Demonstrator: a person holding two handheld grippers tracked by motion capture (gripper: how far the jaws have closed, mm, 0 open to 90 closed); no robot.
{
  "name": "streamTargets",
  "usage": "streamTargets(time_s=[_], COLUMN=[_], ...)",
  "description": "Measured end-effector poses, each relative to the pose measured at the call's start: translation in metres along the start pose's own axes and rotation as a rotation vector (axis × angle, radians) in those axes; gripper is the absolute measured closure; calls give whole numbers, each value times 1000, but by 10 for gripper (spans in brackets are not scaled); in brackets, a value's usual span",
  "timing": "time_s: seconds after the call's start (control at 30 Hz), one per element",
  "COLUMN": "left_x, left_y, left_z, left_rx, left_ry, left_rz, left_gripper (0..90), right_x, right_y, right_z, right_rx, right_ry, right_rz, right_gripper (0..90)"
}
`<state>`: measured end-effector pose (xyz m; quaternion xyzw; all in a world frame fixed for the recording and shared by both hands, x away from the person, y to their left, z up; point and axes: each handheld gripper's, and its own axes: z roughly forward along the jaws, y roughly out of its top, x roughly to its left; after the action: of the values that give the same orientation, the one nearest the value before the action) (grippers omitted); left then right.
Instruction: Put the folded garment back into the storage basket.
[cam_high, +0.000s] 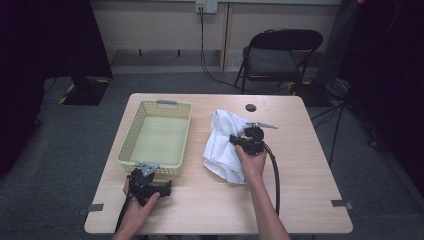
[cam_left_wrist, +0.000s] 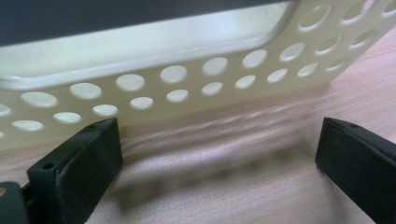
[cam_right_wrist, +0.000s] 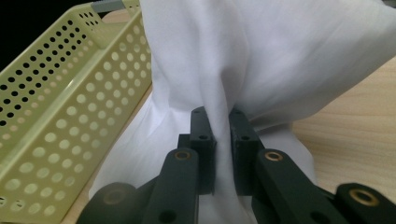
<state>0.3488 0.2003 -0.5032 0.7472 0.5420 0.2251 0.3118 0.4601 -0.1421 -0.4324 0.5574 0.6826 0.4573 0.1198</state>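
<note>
Near the tabletop's (cam_high: 300, 210) front edge, toward its left corner, the left gripper (cam_high: 145, 184) rests low in the person's hand, jaws wide apart and empty, pointing at the basket's (cam_high: 150, 167) near wall just beyond. Bare wood lies open along the front and right edges. Farther in, right of the basket, the right gripper (cam_right_wrist: 219, 135) is held level by an outstretched forearm, jaws pinched on a fold of the white cloth (cam_high: 222, 145), which lies crumpled mid-table.
</note>
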Motion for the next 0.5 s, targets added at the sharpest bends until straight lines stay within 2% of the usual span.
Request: streamTargets(time_s=[0.5], left_x=[0], left_y=[0], left_z=[0], left_rx=[0], left_ry=[0], left_rz=[0], left_gripper=[0], right_x=[12], right_y=[10], right_z=[-14], right_rx=[-44], right_ry=[35], right_rz=[-8], right_gripper=[832])
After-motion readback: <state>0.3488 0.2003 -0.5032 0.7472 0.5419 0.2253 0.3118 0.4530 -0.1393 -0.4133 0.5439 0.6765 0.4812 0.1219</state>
